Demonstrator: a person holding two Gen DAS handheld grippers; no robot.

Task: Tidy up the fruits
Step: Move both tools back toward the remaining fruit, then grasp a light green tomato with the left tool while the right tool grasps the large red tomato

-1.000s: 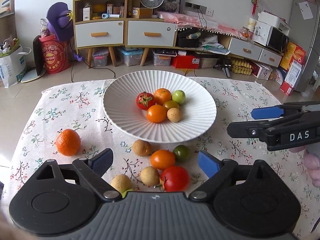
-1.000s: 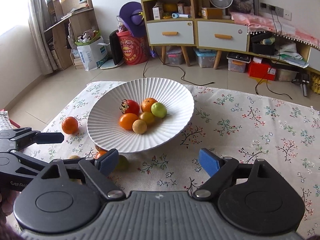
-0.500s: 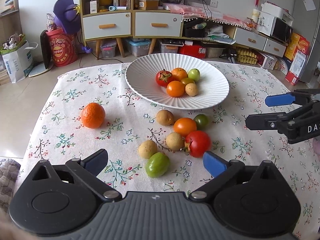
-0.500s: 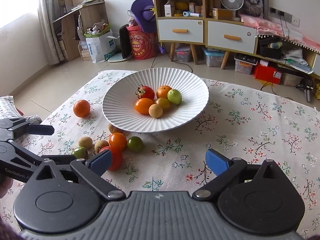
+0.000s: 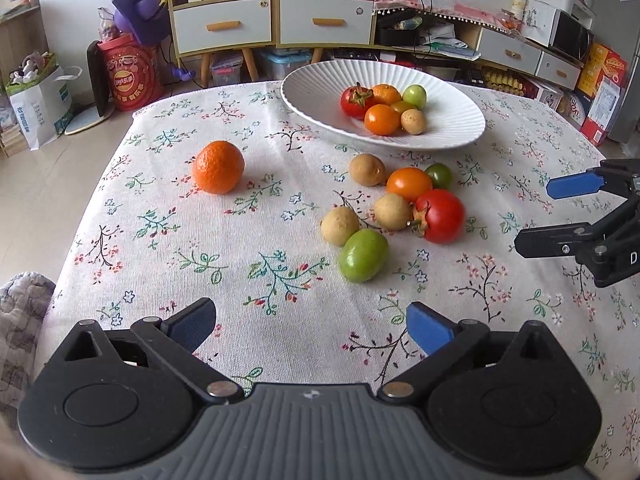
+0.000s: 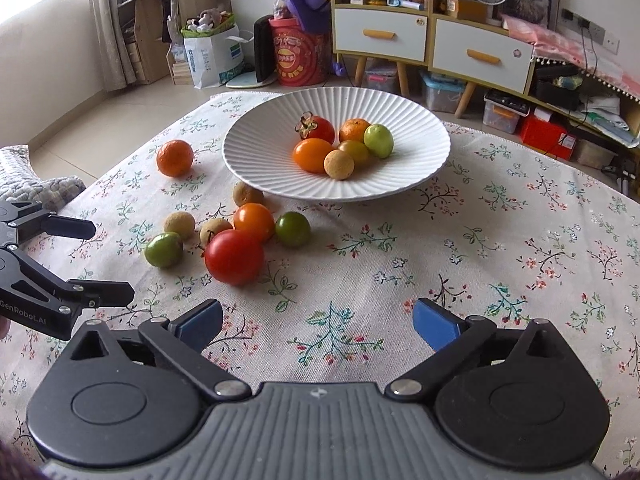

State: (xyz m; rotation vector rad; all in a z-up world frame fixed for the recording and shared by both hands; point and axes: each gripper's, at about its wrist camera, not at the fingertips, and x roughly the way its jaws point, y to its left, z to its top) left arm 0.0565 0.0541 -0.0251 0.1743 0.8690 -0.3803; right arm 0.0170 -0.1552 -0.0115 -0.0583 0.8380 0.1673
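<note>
Left wrist view shows both the left gripper [image 5: 311,322] and right gripper [image 5: 540,212] released and empty, approaching loose fruit just short of the white plate [image 5: 312,92]; next, I judge, close on the green fruit [image 5: 363,255].

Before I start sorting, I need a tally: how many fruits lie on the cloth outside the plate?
8: an orange mandarin alone at left, and seven clustered before the white plate. More may hide behind its rim.

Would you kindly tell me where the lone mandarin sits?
In the left wrist view, the mandarin lies alone on the tablecloth, left of the fruit cluster and plate.
</note>
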